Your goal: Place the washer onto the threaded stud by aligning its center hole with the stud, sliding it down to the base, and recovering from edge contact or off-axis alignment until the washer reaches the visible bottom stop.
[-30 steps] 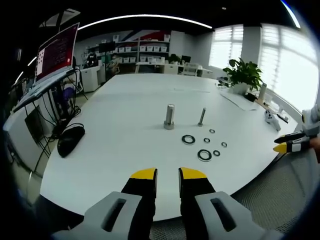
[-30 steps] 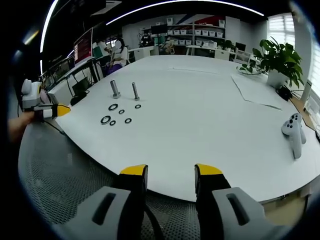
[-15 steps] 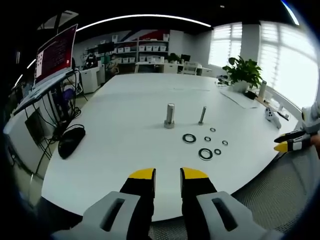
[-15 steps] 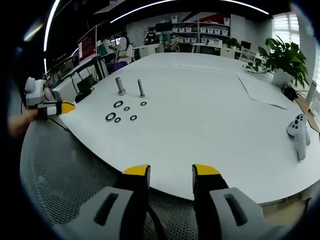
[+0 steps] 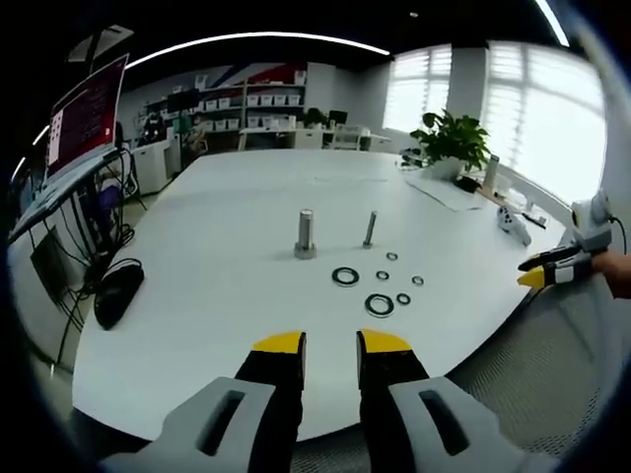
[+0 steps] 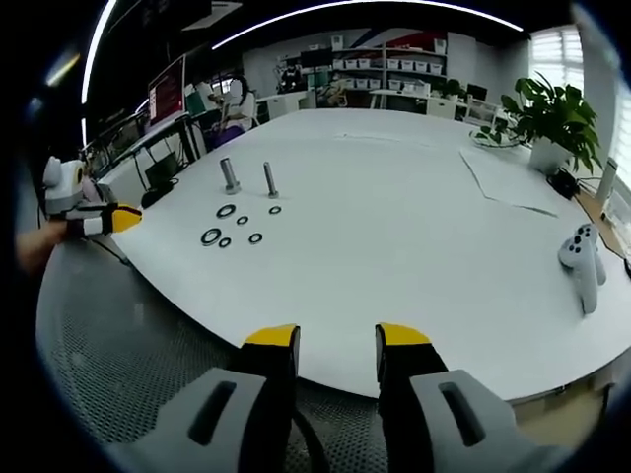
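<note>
Two upright studs stand on the white table (image 5: pixel 217 246): a thick bolt (image 5: pixel 306 235) and a thinner threaded stud (image 5: pixel 370 229). Several dark washers lie in front of them, among them a large washer (image 5: pixel 345 276) and another large one (image 5: pixel 380 304). My left gripper (image 5: pixel 331 345) hangs at the near table edge, open, nothing between its yellow tips. In the right gripper view the thick bolt (image 6: pixel 230 175), thin stud (image 6: pixel 269 179) and large washer (image 6: pixel 211 236) sit far left. My right gripper (image 6: pixel 337 337) is open and empty, well away from them. Each gripper appears in the other view: the right gripper (image 5: pixel 557 268), the left gripper (image 6: pixel 99 219).
A black mouse (image 5: pixel 116 293) lies at the table's left edge below a screen (image 5: pixel 87 113). A potted plant (image 6: pixel 557 118), a paper sheet (image 6: pixel 503 182) and a white controller (image 6: pixel 582 258) sit on the right side. Grey mesh flooring (image 6: pixel 118 325) lies below the table edge.
My right gripper's jaws have narrowed slightly. Both cameras have shifted a little with the hands; the studs and washers lie where they were.
</note>
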`<state>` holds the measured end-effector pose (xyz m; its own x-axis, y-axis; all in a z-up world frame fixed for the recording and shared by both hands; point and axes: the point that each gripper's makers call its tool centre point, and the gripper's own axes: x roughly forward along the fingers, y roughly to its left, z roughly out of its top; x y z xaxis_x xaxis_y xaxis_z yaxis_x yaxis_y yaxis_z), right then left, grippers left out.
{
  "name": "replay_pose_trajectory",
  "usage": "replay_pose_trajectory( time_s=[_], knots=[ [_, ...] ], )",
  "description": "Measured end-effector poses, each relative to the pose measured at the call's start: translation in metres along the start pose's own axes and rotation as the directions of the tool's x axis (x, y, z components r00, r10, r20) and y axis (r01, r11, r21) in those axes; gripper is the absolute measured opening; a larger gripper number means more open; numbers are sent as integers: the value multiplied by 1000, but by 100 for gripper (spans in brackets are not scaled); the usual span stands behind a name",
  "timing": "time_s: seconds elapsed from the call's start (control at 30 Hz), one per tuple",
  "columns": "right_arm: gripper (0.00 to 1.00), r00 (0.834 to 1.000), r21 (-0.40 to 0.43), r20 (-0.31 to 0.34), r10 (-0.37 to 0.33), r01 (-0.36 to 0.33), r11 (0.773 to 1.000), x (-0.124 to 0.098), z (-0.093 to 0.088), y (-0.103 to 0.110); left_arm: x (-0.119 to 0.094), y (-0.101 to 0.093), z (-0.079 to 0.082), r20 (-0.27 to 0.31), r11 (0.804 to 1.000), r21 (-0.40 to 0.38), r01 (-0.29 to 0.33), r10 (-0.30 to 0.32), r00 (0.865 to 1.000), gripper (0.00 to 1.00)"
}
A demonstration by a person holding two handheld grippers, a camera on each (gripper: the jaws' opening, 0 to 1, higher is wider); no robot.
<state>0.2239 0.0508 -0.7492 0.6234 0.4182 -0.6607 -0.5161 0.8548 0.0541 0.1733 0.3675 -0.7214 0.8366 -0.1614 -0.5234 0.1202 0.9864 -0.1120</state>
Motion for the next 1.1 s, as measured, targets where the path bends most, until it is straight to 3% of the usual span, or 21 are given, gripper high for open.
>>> replay_pose_trajectory(
  time_s=[0.33,0.4,0.5,0.67,0.87,1.0,1.1],
  knots=[
    [29,1000,-6,-29,-6,6,1000,2,-3,-1,0,0,1,4,1000,-6,5,-5,1000,18],
    [29,999,-10,-32,-1,1,1000,2,-4,-1,-2,5,10,65,1000,-10,-20,20,998,15],
    [30,999,-24,-49,20,-21,999,3,-6,2,-2,8,3,25,999,-29,-37,38,999,15],
    [30,996,-26,-48,69,-71,997,1,-5,9,-2,11,4,30,998,-20,-56,57,998,15],
    [29,965,20,-62,256,-255,967,-5,-2,33,-4,20,4,33,992,-57,-114,116,993,15],
    [29,948,-59,-69,312,-316,947,-5,6,38,-6,28,3,31,983,-93,-156,160,987,15],
    [29,926,-41,-80,368,-372,927,-7,14,40,-6,30,-1,10,980,-96,-173,174,985,16]
  ],
)
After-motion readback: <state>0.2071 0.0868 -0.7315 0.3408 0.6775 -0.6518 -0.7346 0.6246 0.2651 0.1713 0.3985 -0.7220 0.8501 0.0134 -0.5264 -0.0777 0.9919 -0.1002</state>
